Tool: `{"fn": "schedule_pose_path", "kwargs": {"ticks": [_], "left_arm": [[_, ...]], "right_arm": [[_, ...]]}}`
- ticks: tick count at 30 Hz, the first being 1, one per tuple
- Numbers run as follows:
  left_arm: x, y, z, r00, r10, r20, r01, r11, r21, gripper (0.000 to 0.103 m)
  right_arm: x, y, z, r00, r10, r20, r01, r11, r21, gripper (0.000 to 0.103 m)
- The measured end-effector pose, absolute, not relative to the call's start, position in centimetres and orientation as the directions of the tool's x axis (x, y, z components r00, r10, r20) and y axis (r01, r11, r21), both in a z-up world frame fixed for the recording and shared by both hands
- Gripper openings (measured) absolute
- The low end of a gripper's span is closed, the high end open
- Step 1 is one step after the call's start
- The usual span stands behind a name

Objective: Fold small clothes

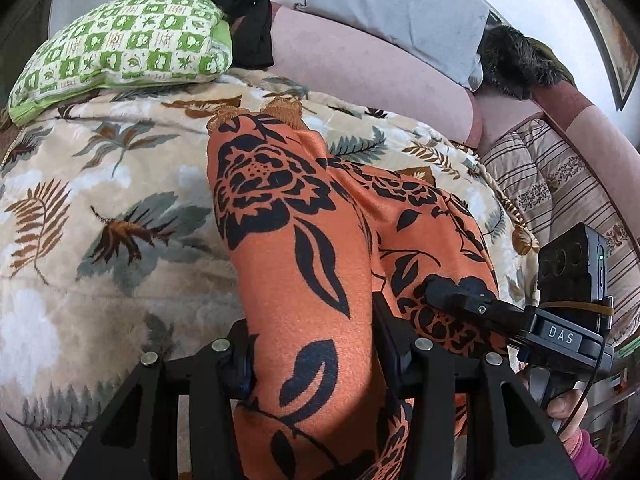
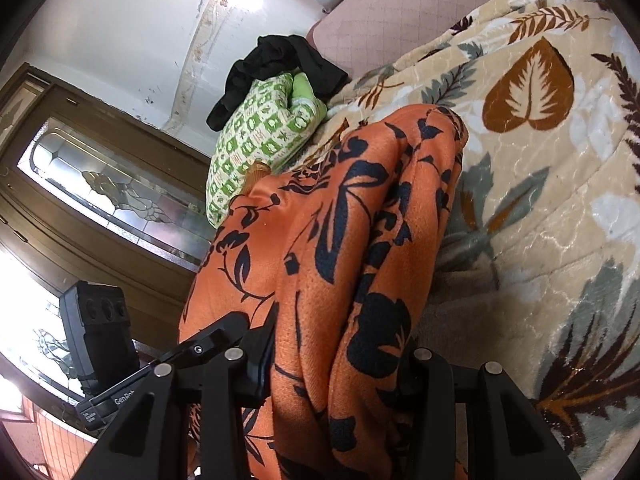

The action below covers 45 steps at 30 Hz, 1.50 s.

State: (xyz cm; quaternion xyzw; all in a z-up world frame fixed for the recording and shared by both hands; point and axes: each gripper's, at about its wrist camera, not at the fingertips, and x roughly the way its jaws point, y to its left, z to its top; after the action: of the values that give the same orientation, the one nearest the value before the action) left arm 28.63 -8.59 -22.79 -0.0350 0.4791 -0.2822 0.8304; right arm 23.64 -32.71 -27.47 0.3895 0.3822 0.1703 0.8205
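Orange knit garment with black floral print (image 1: pixel 288 240) is hanging bunched over the leaf-patterned blanket (image 1: pixel 100 208), each hand-held gripper, left (image 1: pixel 312 364) and right (image 2: pixel 336 364), clamping an edge; lowering evenly is keeping it flat.

**A:** Left wrist cam sits right behind its fingers, tilted steeply down at the leaf-print blanket (image 1: pixel 100 184), orange garment (image 1: pixel 288 216) filling the middle, green pillow (image 1: pixel 120 44) at 11 o'clock.

**B:** Right wrist cam looks shallower, equally close. Shared: garment (image 2: pixel 340 220), blanket (image 2: pixel 540 184), pillow (image 2: pixel 260 136) at 11 o'clock.
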Motion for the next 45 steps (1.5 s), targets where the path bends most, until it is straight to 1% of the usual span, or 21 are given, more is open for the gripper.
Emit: {"fn": "schedule_pose_path", "kwargs": {"ticks": [5, 10, 19, 34, 37, 38, 39, 40, 42, 43, 44, 45], "left_arm": [[28.7, -8.5, -23.5, 0.373, -0.494, -0.786, 0.428, 0.843, -0.326, 0.049], [28.7, -8.3, -24.4, 0.358, -0.480, -0.801, 0.421, 0.849, -0.320, 0.049], [29.0, -7.8, -25.5, 0.346, -0.467, -0.814, 0.406, 0.856, -0.319, 0.049], [29.8, -8.3, -26.9, 0.344, -0.440, -0.830, 0.396, 0.869, -0.296, 0.050], [30.1, -8.2, -27.5, 0.344, -0.435, -0.832, 0.392, 0.872, -0.294, 0.054], [30.2, -8.1, -27.7, 0.346, -0.433, -0.832, 0.388, 0.874, -0.293, 0.057], [30.3, -8.1, -27.9, 0.351, -0.430, -0.832, 0.384, 0.876, -0.291, 0.063], [30.3, -8.1, -28.1, 0.357, -0.428, -0.830, 0.382, 0.878, -0.288, 0.066], [30.5, -8.1, -28.6, 0.373, -0.416, -0.830, 0.375, 0.885, -0.275, 0.076], [30.6, -8.0, -28.9, 0.380, -0.409, -0.829, 0.370, 0.889, -0.269, 0.079], [30.7, -7.9, -29.1, 0.385, -0.409, -0.828, 0.364, 0.891, -0.271, 0.082], [30.7, -7.7, -29.3, 0.382, -0.416, -0.825, 0.354, 0.891, -0.285, 0.083]], "right_arm": [[23.9, -32.3, -28.0, 0.638, 0.574, -0.514, 0.028, 0.649, 0.760, 0.045], [24.3, -31.6, -28.1, 0.622, 0.547, -0.560, 0.041, 0.692, 0.721, 0.045], [24.5, -30.5, -28.3, 0.606, 0.514, -0.607, 0.044, 0.741, 0.670, 0.044], [24.8, -30.3, -28.9, 0.603, 0.460, -0.652, 0.076, 0.780, 0.621, 0.044], [25.0, -30.6, -29.3, 0.600, 0.442, -0.667, 0.097, 0.787, 0.609, 0.044], [25.1, -30.6, -29.4, 0.597, 0.436, -0.673, 0.102, 0.791, 0.603, 0.044], [25.2, -30.7, -29.5, 0.592, 0.427, -0.683, 0.111, 0.797, 0.594, 0.045], [25.2, -30.7, -29.7, 0.588, 0.422, -0.690, 0.119, 0.798, 0.590, 0.046], [25.3, -30.8, -30.0, 0.580, 0.410, -0.704, 0.138, 0.802, 0.581, 0.048], [25.4, -30.8, -30.2, 0.577, 0.405, -0.709, 0.144, 0.804, 0.577, 0.051], [25.4, -30.8, -30.3, 0.574, 0.399, -0.715, 0.148, 0.808, 0.570, 0.052], [25.4, -30.8, -30.4, 0.572, 0.391, -0.721, 0.151, 0.814, 0.561, 0.053]]}}
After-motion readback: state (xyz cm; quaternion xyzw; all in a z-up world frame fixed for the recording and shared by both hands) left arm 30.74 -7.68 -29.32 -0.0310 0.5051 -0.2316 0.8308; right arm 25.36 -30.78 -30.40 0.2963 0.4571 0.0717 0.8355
